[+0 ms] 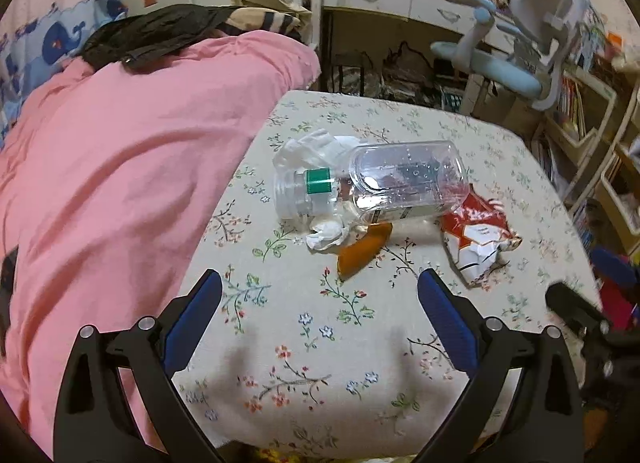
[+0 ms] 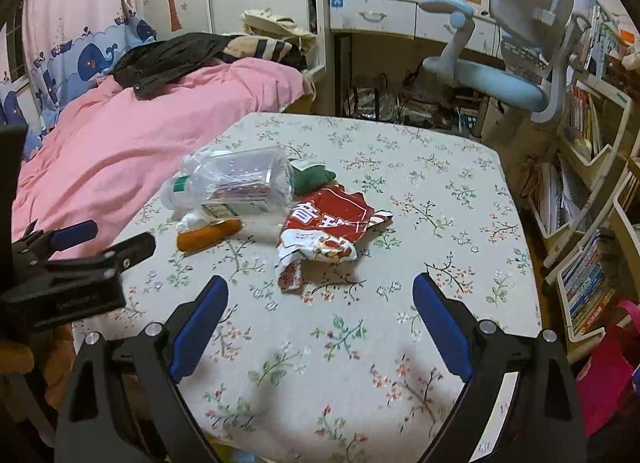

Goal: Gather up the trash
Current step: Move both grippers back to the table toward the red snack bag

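- Two blue-padded black grippers, left gripper (image 1: 320,283) and right gripper (image 2: 320,289), both spread wide, nothing between the fingers, hovering over the near part of the floral-cloth table (image 2: 440,191).
- Lying on its side mid-table: clear plastic bottle with green label band (image 1: 372,183), resting on crumpled white tissue (image 1: 326,233).
- Touching the bottle's near side: orange wrapper (image 1: 360,249).
- Just beside the bottle's base: crumpled red-and-white snack bag (image 2: 324,231); dark green scrap (image 2: 314,179) behind it.
- Left of the table: pink quilt (image 1: 120,151).
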A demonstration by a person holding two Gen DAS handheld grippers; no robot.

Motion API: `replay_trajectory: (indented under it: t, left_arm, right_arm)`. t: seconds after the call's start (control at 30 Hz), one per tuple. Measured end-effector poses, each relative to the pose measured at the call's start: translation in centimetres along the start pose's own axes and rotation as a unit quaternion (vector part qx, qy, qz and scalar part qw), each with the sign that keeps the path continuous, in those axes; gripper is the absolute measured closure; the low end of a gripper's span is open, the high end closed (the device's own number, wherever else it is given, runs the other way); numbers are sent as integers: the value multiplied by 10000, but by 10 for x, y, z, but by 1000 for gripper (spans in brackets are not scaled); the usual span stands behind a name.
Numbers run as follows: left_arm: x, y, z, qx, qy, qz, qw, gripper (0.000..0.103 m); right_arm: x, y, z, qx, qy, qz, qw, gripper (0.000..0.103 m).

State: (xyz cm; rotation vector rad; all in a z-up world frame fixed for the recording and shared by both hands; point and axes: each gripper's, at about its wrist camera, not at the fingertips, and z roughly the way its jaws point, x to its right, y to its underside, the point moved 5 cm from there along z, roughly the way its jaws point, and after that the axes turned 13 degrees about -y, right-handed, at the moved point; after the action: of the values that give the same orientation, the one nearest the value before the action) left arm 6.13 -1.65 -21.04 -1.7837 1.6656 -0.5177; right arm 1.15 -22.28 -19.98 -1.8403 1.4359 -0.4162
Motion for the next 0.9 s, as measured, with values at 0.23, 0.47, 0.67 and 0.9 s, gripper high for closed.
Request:
replay_trajectory:
  t: [0.23,0.47,0.67,0.9]
  left_arm:
    - [3,-10,26,-275,112,141,9995,13]
    - [19,-10,52,-622,511,304,9963,29]
    - [25,-19,62,-476,832,215,9952,30]
    - [40,-20,87,-793,1204,211,9893,29]
  right_arm:
    - [14,-7,32,-300,-139,192,9993,13]
    - [17,-6,53,-498,-291,300,9979,13]
    - [20,-10,77,-654,-335,194,9971,33]
    - [31,-9,79,-864,-623,346,9937,61]
